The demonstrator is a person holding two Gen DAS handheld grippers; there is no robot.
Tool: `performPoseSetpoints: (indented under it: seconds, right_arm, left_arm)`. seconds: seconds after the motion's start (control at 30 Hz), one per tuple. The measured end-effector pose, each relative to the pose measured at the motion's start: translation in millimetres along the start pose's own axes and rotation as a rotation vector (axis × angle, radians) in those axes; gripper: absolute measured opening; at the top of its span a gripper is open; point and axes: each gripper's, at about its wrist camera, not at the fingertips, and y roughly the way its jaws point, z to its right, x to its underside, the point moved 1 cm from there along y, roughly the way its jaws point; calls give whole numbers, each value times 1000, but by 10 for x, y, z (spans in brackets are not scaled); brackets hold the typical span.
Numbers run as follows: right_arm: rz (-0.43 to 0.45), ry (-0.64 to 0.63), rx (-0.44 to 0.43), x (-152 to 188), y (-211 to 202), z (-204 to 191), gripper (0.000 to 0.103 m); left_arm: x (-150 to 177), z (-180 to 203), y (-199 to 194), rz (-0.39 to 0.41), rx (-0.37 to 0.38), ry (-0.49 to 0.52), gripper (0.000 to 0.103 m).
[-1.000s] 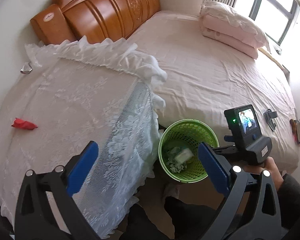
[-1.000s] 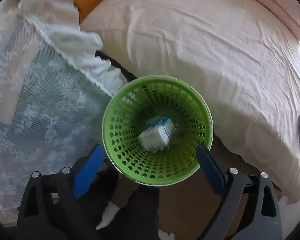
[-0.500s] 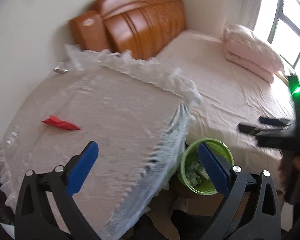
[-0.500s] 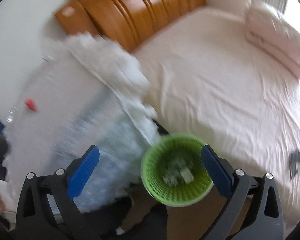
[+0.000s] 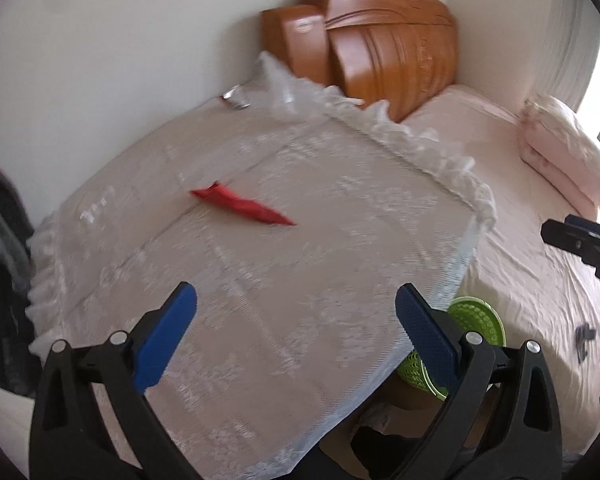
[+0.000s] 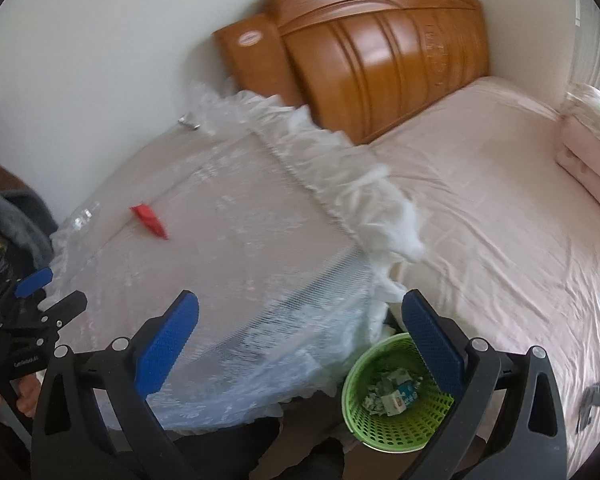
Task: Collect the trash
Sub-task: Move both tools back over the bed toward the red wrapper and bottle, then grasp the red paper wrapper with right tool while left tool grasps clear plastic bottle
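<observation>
currently: two hand-held grippers, both with jaws apart and nothing between them. the right hand-held gripper (image 6: 299,330) has just been opening, with nothing between its jaws, and hangs above the near edge of the desk; the left hand-held gripper (image 5: 296,318) points down over the desk (image 5: 300,320), which wears a lace cover.

item, trash still out: one red wrapper (image 5: 242,204), lying flat at mid-desk toward the far left, apart from everything else. a clear bottle (image 6: 85,216) lies near the left edge, hard to make out. a shiny scrap (image 5: 234,100) sits at the far edge by the wall.

item, bin: green basket (image 6: 392,432) on the floor, in the gap between desk and bed (image 6: 500,220), holding paper scraps and a small carton (image 6: 400,396).

risks: the wrapper is thin and flat, so the pads may pinch the lace with it and drag the cover, likely rolling the bottle off. a weak grip may drop it short of the basket.

room: the desk top is open around the wrapper. the frilled right edge overhangs the basket, and the gap there is narrow.
</observation>
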Motion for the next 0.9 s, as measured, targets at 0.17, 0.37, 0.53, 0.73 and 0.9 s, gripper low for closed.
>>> performPoseSetpoints:
  seconds: [0.17,0.37,0.53,0.73,0.9]
  right_arm:
    - [-30,-55,-38,-57,209,-346,101]
    - [-53,-154,-116,-161,511,-923,101]
    - [-66,-262,-172,-351,891,-1533,101]
    - [-79,-403,-180,-587,1514,-2258,101]
    - [-135,-473,-138,-664,2055,-2559,87]
  left_arm:
    - [22,-358,66,-12,-44,-53,95]
    - [-7,-929,141,-34,-99,-132,95]
    - [-16,-1351,228,-44,-137,-160,95]
    - [-27,-1803,362,-63,-144,-203,95]
    - [-57,-2134,538,-84,-148,-212,95]
